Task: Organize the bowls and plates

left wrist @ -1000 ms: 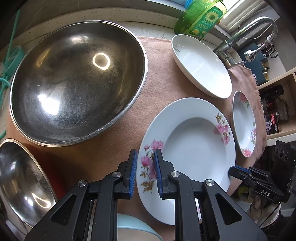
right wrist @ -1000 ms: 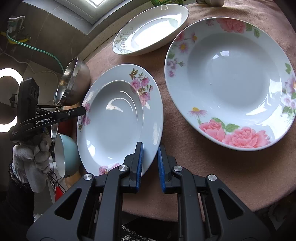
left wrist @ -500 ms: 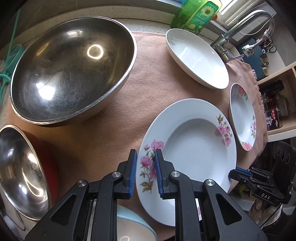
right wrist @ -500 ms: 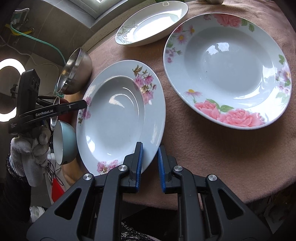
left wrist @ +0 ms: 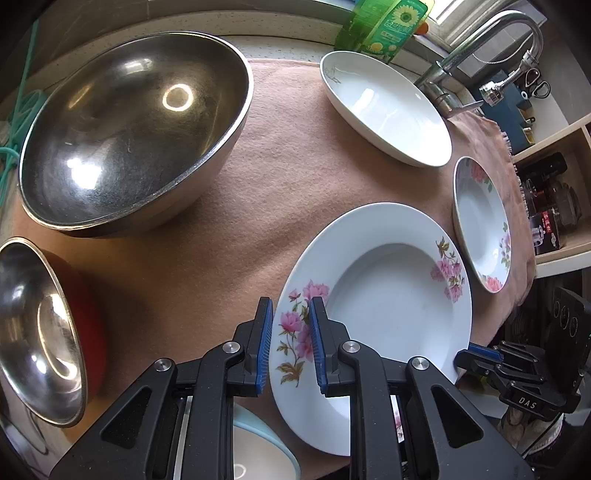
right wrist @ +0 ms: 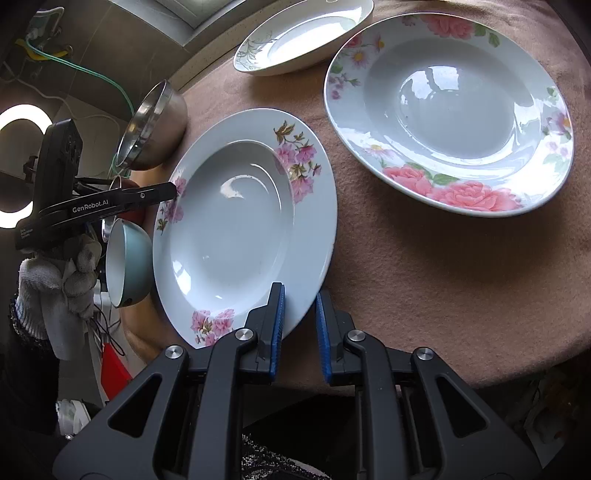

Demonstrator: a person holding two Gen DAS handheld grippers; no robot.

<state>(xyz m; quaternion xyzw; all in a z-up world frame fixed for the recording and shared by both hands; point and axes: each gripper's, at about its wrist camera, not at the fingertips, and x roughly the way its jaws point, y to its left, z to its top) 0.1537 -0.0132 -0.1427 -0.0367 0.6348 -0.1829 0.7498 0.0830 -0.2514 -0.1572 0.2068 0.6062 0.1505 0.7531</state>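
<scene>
1. My left claw (left wrist: 290, 345) hangs over the near-left rim of the pink-flower plate (left wrist: 388, 295), its blue pads (left wrist: 264, 343) narrowly apart with nothing pinched; the rim shows through the slit below them, and whether they touch it I cannot tell.
2. Ahead and left of that claw sits the big steel bowl (left wrist: 136, 122) on the pink cloth (left wrist: 258, 192) covering the bench; closer on the left a smaller steel bowl (left wrist: 33, 328) tilts against something red.
3. Just under that claw's base, a pale blue bowl (left wrist: 258, 448) peeks out.
4. Ahead and right lie the plain white dish (left wrist: 384, 107) and, beyond the flower plate, a rose plate (left wrist: 480, 229).
5. My right claw (right wrist: 299, 328) hovers at the same flower plate's (right wrist: 236, 225) opposite rim, pads nearly together and empty, the edge beneath the gap.
6. Ahead-right of this claw rests the rose plate (right wrist: 450, 110); farther ahead, the white dish (right wrist: 303, 33).
7. Far left of it, my gloved hand (right wrist: 59, 280) carries the left claw (right wrist: 162, 190).
</scene>
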